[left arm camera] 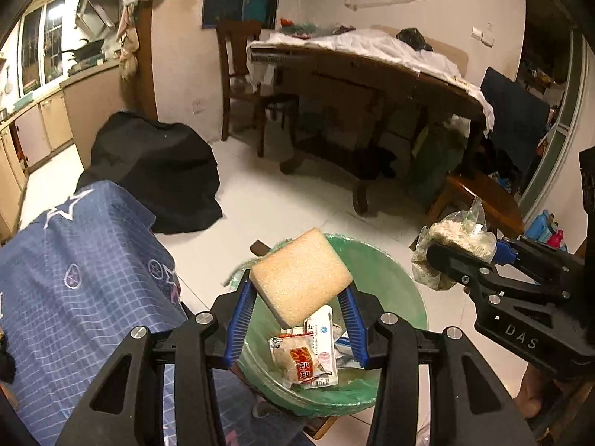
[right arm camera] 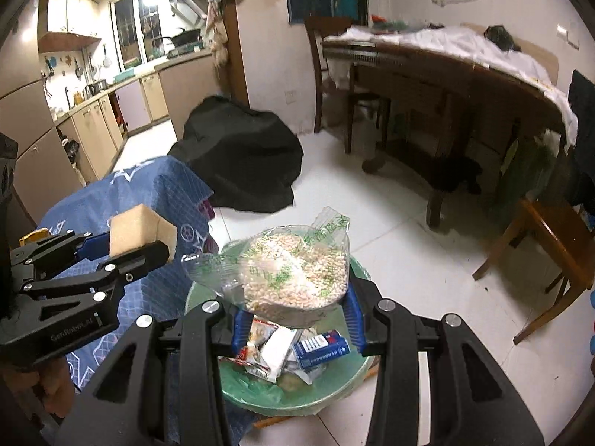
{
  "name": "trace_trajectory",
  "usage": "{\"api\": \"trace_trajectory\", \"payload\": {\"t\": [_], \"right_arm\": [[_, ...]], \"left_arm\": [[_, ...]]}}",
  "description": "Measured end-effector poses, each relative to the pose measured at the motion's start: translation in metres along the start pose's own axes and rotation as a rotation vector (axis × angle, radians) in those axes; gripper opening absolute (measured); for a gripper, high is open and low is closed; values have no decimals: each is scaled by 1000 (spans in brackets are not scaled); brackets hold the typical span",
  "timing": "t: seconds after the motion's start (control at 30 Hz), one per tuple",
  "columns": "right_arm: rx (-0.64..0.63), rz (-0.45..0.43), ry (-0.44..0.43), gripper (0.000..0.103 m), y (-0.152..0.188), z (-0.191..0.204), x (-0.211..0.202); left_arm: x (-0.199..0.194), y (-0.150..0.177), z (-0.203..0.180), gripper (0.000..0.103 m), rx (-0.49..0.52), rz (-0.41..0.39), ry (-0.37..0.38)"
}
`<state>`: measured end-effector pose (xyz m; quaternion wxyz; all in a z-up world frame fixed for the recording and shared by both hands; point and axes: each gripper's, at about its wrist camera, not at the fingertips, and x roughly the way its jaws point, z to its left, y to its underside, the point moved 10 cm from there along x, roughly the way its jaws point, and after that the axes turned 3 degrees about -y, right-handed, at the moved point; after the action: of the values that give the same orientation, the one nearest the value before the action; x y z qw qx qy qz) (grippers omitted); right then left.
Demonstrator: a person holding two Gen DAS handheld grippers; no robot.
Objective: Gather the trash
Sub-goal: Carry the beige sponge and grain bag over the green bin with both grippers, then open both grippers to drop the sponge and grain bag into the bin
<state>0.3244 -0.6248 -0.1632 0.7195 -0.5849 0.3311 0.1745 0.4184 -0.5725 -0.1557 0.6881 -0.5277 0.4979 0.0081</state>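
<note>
White glossy tiles underfoot, a heavy wooden table (left arm camera: 372, 74) behind, and a bin lined with thin green plastic (left arm camera: 394, 278) sits beside a blue star-print cloth (left arm camera: 74, 278). Left gripper (left arm camera: 297, 297) pinches a tan, porous foam block (left arm camera: 301, 282), tilted, right over the bin. Right gripper (right arm camera: 293, 297) clamps a crinkly clear bag (right arm camera: 297, 271) of pale pellets, possibly grain, above it too. Wrappers and a small blue carton (right arm camera: 321, 347) lie inside.
</note>
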Motion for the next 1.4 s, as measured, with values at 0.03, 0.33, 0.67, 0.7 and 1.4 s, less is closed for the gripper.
{"api": "trace_trajectory", "payload": {"t": [0.03,0.33,0.67,0.7,1.4], "right_arm": [[2,12,-5,39,2,0,3],[8,66,-17,39,11,-12,20],[15,69,-30,39,13,-17,26],[15,69,-32,39,14,-17,26],[57,32,-38,64,12,-29,23]], "left_arm": [[5,2,1,46,1,10,3],[38,17,4,46,22,61,8],[50,20,10,46,24,77,3],[50,20,9,46,25,78,2],[55,23,19,82,-1,89,-35]]}}
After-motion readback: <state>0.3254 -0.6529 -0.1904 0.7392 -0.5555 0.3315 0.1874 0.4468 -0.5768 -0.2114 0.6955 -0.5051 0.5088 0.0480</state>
